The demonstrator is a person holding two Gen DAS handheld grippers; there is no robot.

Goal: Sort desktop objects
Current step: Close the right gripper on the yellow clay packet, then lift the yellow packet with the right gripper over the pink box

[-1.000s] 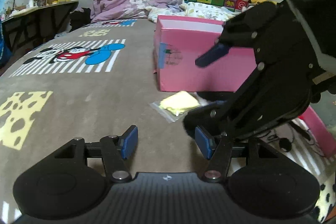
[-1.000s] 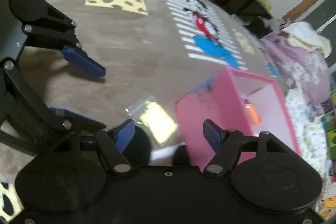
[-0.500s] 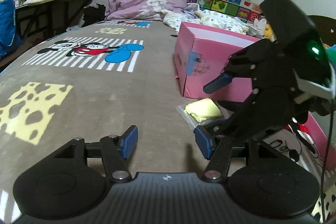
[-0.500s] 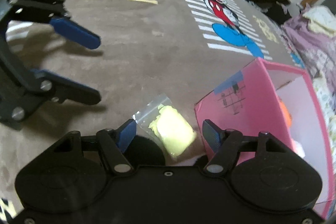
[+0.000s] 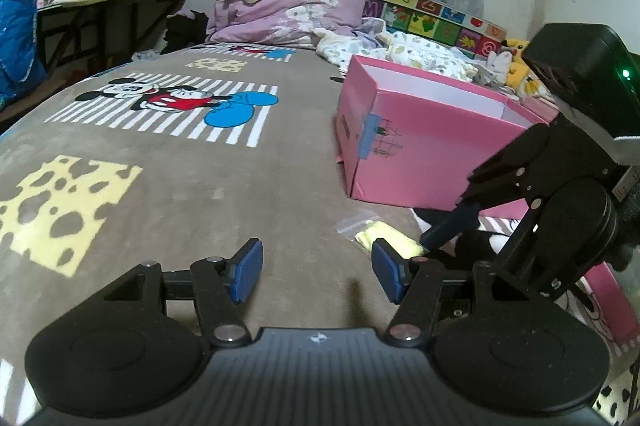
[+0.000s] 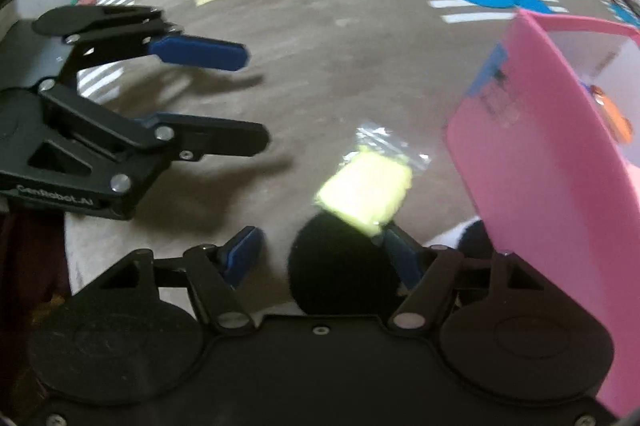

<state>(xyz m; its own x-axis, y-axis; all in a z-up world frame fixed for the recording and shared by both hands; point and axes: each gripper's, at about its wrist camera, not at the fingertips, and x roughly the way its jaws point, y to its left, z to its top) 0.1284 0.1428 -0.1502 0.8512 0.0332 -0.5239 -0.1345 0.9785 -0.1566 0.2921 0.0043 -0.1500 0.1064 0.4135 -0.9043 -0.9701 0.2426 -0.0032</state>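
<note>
The right hand-held gripper (image 6: 320, 258), blue-padded fingers spread wide and empty, hovers just above the small clear plastic bag holding a pale yellow block (image 6: 366, 192), which lies on the brown cartoon-print blanket (image 6: 320, 58) just ahead of its fingertips. The left hand-held gripper (image 5: 318, 266), likewise spread and empty, sits near the bag's left. "CenRobot.AI" is printed on its body. Just beside the bag stands an open pink cardboard box (image 5: 420, 150) bearing blue tape.

Left wrist cam looked low along blanket (image 5: 180, 194) toward window; right looked down, close; both shared box (image 5: 424, 142) (image 6: 532, 154).
</note>
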